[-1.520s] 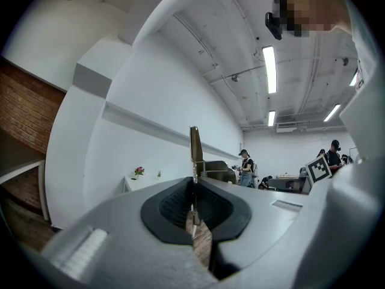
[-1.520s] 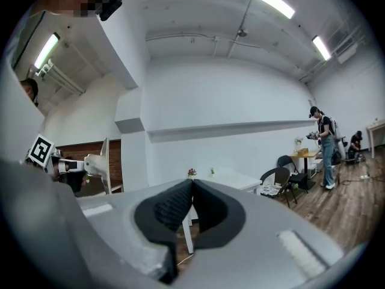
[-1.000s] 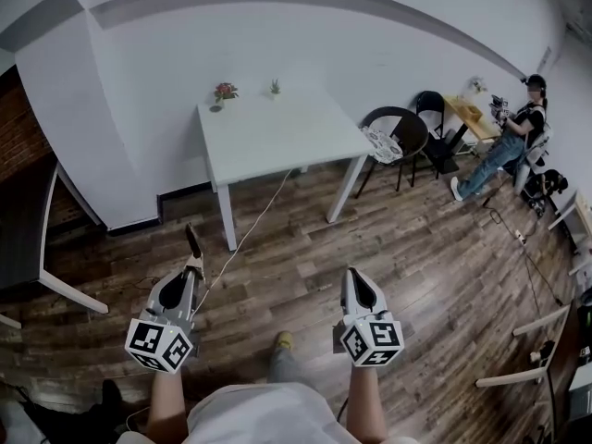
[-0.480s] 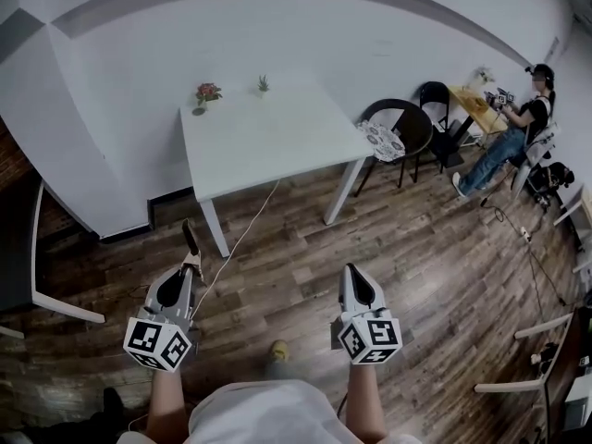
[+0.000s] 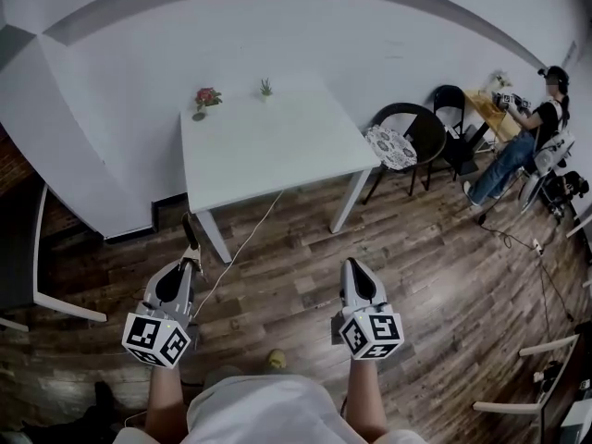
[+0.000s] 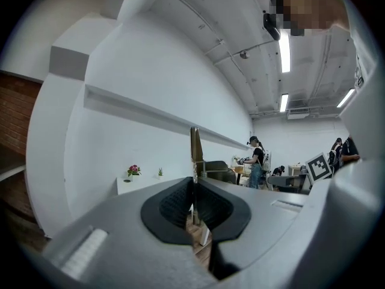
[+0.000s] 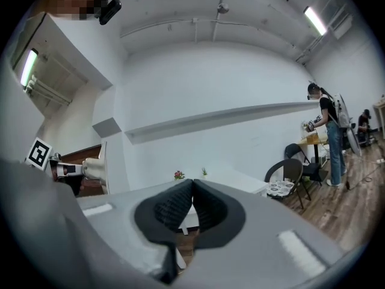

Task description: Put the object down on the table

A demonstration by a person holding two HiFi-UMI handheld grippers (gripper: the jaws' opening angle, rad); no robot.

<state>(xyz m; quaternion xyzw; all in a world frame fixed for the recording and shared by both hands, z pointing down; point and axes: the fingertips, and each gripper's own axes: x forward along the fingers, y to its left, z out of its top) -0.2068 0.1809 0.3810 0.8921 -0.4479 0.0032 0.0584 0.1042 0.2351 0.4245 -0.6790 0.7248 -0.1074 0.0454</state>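
Dark, streaky wood-plank floor (image 5: 444,248) runs under a plain white square surface (image 5: 268,146). Short of its edge, the grey left gripper (image 5: 193,265) has ribbed black fingers (image 6: 174,206) pinching a thin flat strip (image 5: 191,236), perhaps a blade, above the floor. The right gripper (image 5: 352,266) has its fingers pressed together with nothing between them.

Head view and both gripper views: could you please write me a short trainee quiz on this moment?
1. True or false: the left hand-held gripper is shut on a thin flat object.
2. What stands on the white table? A) small potted plants B) a laptop C) stacked plates
3. Is anything between the jaws of the right hand-held gripper?
Key: 1 true; 2 A; 3 no, its jaws are together with nothing between them.
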